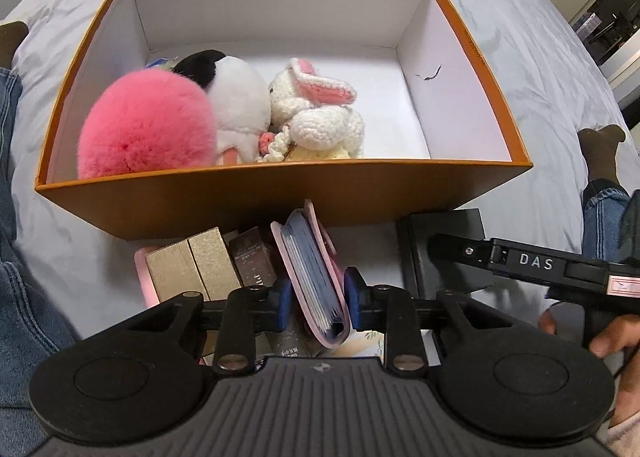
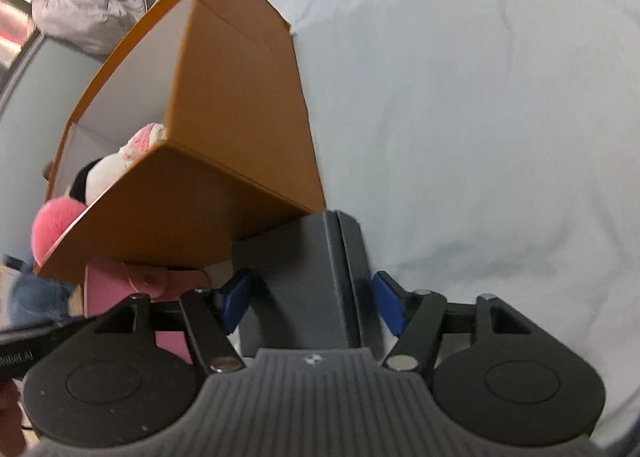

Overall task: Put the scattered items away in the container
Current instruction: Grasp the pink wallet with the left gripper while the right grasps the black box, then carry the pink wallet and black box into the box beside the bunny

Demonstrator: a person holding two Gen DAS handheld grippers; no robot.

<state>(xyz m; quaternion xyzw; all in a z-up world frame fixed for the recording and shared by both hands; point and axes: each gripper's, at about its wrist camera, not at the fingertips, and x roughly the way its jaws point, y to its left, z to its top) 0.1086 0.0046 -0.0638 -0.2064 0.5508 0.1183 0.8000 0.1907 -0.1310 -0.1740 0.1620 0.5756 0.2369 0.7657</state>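
White capital letters "DAS" are showing on the black body of the right gripper (image 1: 460, 253), seen from the left wrist view. A dark brown box (image 1: 256, 257) beside the gold boxes (image 1: 196, 267) is carrying pale letters that begin "PI"; the rest is hiding behind the left gripper (image 1: 316, 303). Small print on the orange container (image 1: 280, 197) wall is too small to read.

Pale grey bedsheet (image 1: 500, 37), creased. On it: orange box (image 1: 280, 201); just before its near wall, gold cartons (image 1: 192, 269), pink card wallet (image 1: 316, 269), black case (image 1: 440, 249)
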